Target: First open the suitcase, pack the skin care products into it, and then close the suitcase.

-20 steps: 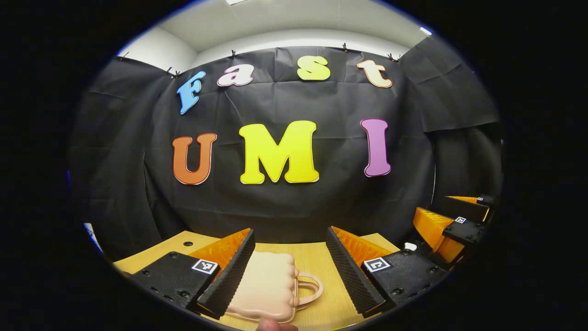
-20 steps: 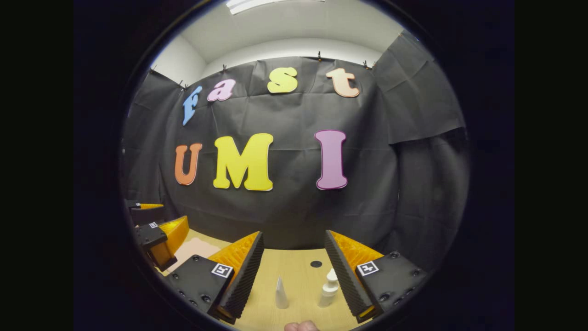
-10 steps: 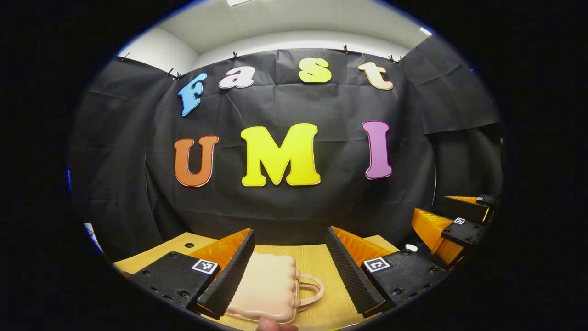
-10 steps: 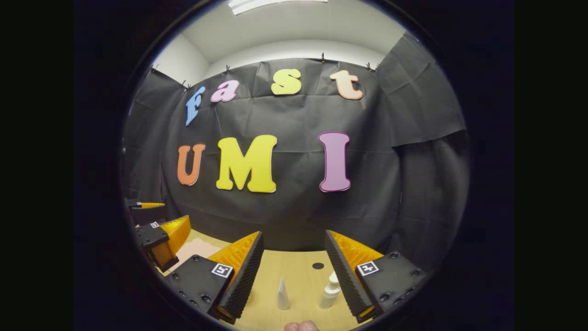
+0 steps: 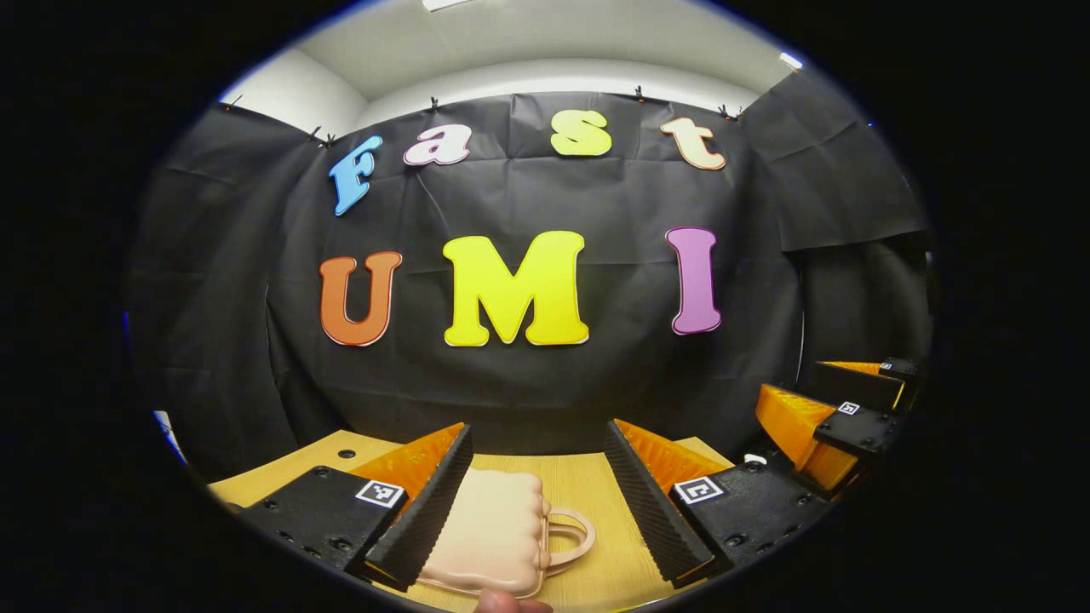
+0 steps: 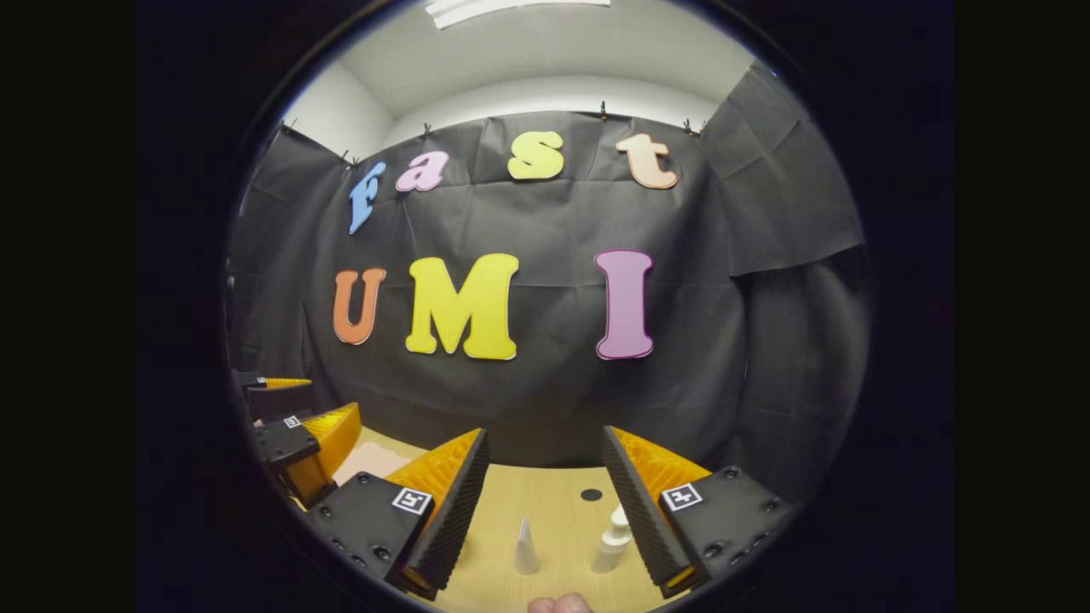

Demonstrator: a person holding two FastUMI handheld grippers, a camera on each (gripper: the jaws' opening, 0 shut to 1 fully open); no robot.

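A light wooden table runs along the bottom of both views, its grain pale and even. In the right gripper view a small dark round hole sits in the tabletop near the far edge; the left gripper view shows another hole toward the table's left corner. Black cloth hangs behind the table, pinned up by small clips. Above it are a white wall and a ceiling light.
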